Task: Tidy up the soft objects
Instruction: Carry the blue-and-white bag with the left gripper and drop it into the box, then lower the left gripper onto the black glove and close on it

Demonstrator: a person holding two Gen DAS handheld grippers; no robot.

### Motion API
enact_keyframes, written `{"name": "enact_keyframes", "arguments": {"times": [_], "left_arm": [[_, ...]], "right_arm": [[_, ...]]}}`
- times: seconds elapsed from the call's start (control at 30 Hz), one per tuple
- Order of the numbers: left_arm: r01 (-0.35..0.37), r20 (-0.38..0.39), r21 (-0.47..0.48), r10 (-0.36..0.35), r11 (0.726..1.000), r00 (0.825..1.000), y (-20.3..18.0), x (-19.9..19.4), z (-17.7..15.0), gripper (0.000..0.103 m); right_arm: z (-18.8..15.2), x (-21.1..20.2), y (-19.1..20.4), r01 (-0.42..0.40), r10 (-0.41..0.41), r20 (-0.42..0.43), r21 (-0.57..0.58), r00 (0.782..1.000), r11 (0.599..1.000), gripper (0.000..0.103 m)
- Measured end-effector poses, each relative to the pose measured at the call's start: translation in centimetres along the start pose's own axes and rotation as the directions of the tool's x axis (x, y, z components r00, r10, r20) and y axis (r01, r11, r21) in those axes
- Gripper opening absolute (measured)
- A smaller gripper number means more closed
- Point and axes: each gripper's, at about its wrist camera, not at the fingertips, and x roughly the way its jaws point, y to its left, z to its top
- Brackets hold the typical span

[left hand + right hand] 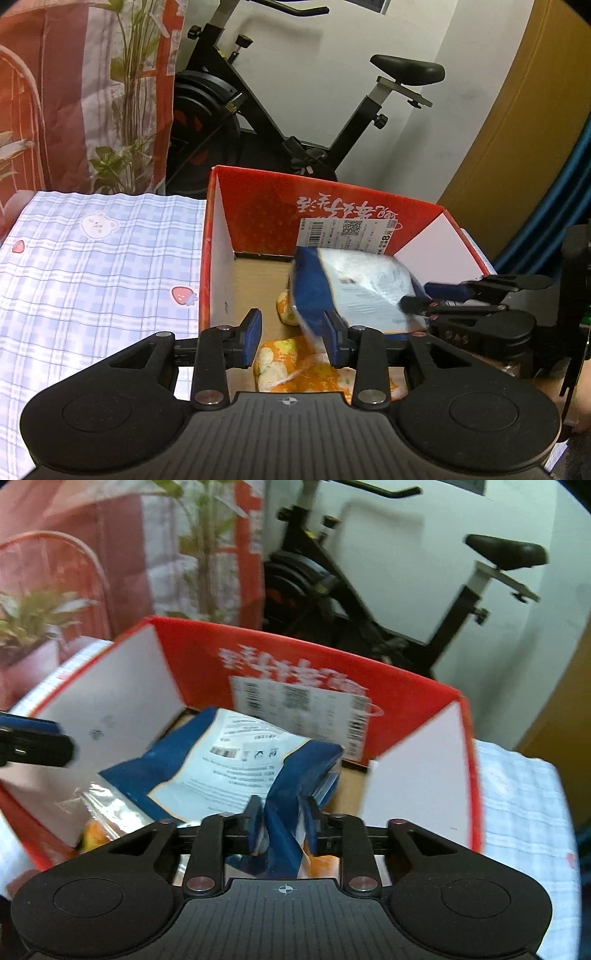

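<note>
An open red cardboard box [258, 206] [192, 657] stands beyond both grippers. Over its inside hangs a blue and white soft pack [362, 291] [229, 760], tilted, and my right gripper [285, 823] [415, 295] is shut on a folded blue edge of it. On the box floor lie orange patterned soft packs [291, 365]; one shows as an orange bit [92, 830] under clear film. My left gripper [293, 338] hovers open above them, with nothing between its fingers. One of its fingers [40, 747] pokes in at the left of the right wrist view.
A blue checked cloth [92, 266] with bear and strawberry prints covers the surface left of the box; a white cloth [517, 812] lies to its right. Behind stand an exercise bike [295, 110], a plant [129, 92] against a red patterned curtain, and a wooden panel [517, 129].
</note>
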Motion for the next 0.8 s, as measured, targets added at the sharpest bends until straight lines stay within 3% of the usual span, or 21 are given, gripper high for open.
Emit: {"name": "enact_keyframes", "arguments": {"times": [0.07,0.17,0.47,0.8], "left_arm": [[-0.005,0.001,0.004,0.005,1.000,1.000,-0.1,-0.2,-0.2,0.039],[-0.012,0.006,0.018,0.011,1.000,1.000,-0.4,-0.6,-0.4,0.041],[-0.020,0.033,0.059,0.018,0.998,0.999,-1.4,-4.1,-1.8,0.046],[-0.018,0.021,0.055,0.017,0.998,1.000,-1.7,-8.0,-6.3,0.047]], "right_arm": [[-0.1,-0.7,-0.4,0.042,-0.042,0.020,0.017,0.999,0.999,0.037],[-0.3,-2.1,-1.1,0.024,-0.027,0.062,0.056,0.998,0.998,0.048],[-1.0,-7.6,-1.6,-0.105,0.081,0.181,0.126,0.980,0.987,0.051],[-5.4,-12.1,0.9,-0.188,0.154,0.227,0.138,0.962,0.972,0.051]]}}
